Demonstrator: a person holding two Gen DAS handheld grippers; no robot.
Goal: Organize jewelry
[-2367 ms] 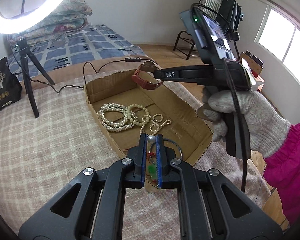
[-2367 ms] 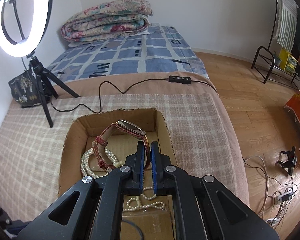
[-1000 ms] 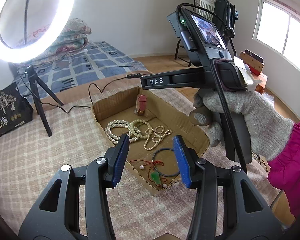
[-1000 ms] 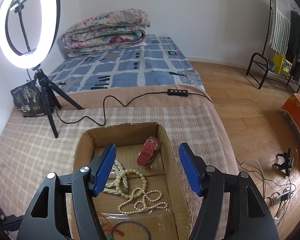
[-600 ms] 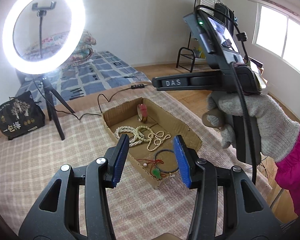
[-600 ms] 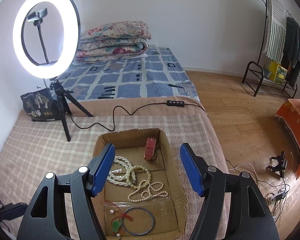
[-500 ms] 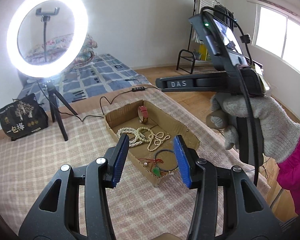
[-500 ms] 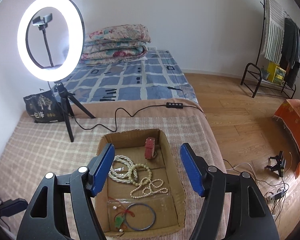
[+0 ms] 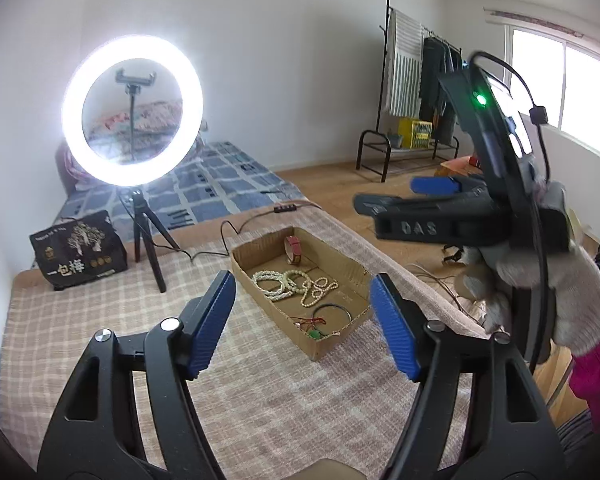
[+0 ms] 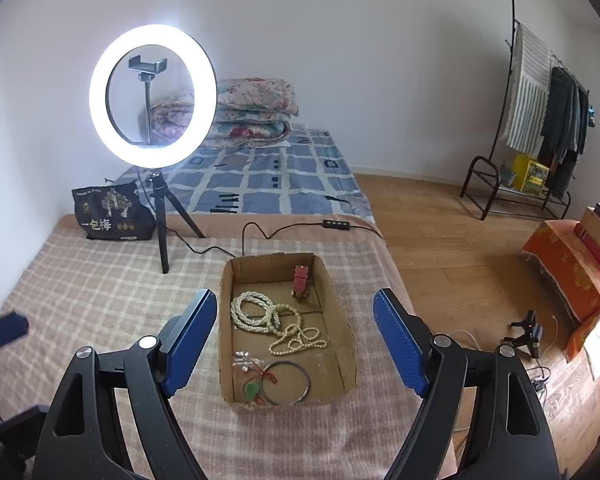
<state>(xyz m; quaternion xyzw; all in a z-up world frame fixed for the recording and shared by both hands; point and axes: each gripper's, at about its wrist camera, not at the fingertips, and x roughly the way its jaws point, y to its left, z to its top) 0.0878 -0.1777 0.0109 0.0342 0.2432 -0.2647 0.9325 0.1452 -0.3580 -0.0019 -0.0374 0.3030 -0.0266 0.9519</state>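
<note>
A shallow cardboard box (image 10: 346,312) (image 9: 268,300) lies on the checked blanket. At its far end stands a red-strapped watch (image 10: 301,276) (image 9: 293,249). White pearl strands (image 10: 252,312) (image 9: 274,282) and a beige bead bracelet (image 10: 284,316) fill the middle. A dark bangle (image 10: 286,382) (image 9: 332,314) and a red-corded green pendant (image 10: 254,390) (image 9: 314,334) lie at the near end. My left gripper (image 9: 300,320) and my right gripper (image 10: 294,338) hang well back from the box, their jaws opening wide with nothing between them. A gloved hand holds the right gripper (image 9: 432,196) in the left wrist view.
A lit ring light on a tripod (image 10: 152,100) (image 9: 132,108) stands left of the box, its cable (image 10: 260,232) trailing across the blanket. A black printed bag (image 10: 110,210) (image 9: 78,256) sits by the wall. A folded quilt (image 10: 256,112), a clothes rack (image 10: 540,120) and wooden floor lie beyond.
Both grippers let go of jewellery into the box, then drew back and up from it. Their jaws have spread wider over the last half second.
</note>
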